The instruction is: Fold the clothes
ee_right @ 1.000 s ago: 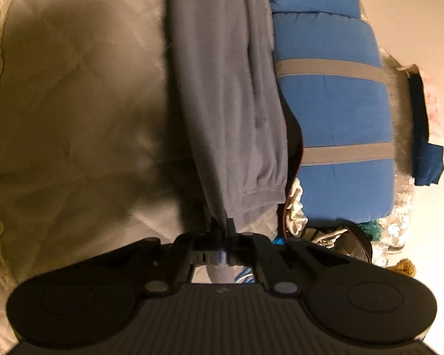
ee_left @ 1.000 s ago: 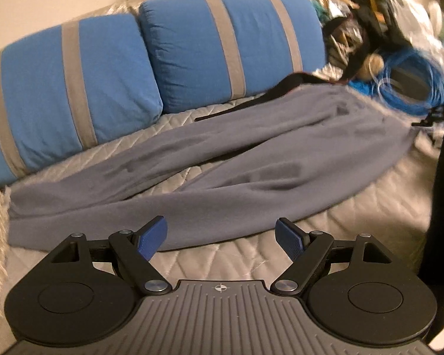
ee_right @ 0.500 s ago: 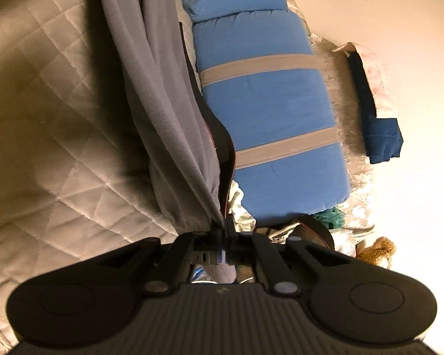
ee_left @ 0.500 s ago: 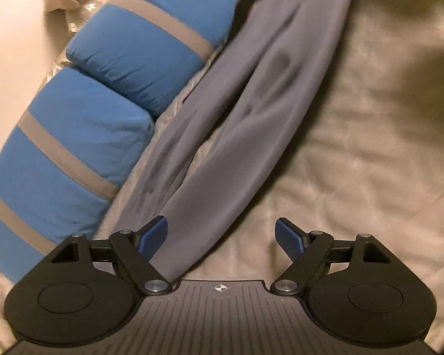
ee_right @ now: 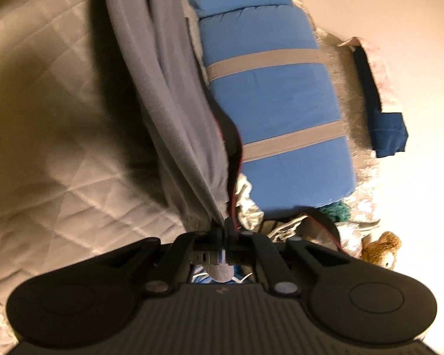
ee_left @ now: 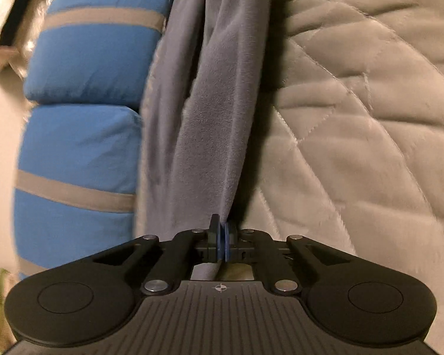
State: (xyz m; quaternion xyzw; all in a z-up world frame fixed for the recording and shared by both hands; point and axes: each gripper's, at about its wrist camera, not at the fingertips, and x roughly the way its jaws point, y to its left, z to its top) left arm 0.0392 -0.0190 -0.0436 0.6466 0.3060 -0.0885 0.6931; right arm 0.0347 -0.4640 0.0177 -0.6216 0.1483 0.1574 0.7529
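Observation:
Grey fleece trousers (ee_left: pixel 210 118) stretch lengthwise over a quilted beige bedspread (ee_left: pixel 370 118), running away from both cameras. In the left wrist view my left gripper (ee_left: pixel 223 227) is at the leg end, its jaws closing with the blue pads (ee_left: pixel 226 236) pressed on a pinch of grey fabric. In the right wrist view the trousers (ee_right: pixel 174 103) hang taut from my right gripper (ee_right: pixel 225 227), which is shut on the gathered waistband edge and holds it off the bedspread (ee_right: pixel 44 118).
Blue pillows with grey stripes (ee_left: pixel 83 59) (ee_right: pixel 281 103) line the wall side next to the trousers. A dark garment with a red edge (ee_right: pixel 231 130) lies between the trousers and the pillows. A navy cloth (ee_right: pixel 384 130), a teddy bear (ee_right: pixel 381 248) and clutter sit beyond the pillows.
My left gripper rolled, sank to the leg end and went from open to shut on the grey fabric. The right gripper rose a little, still gripping the waistband.

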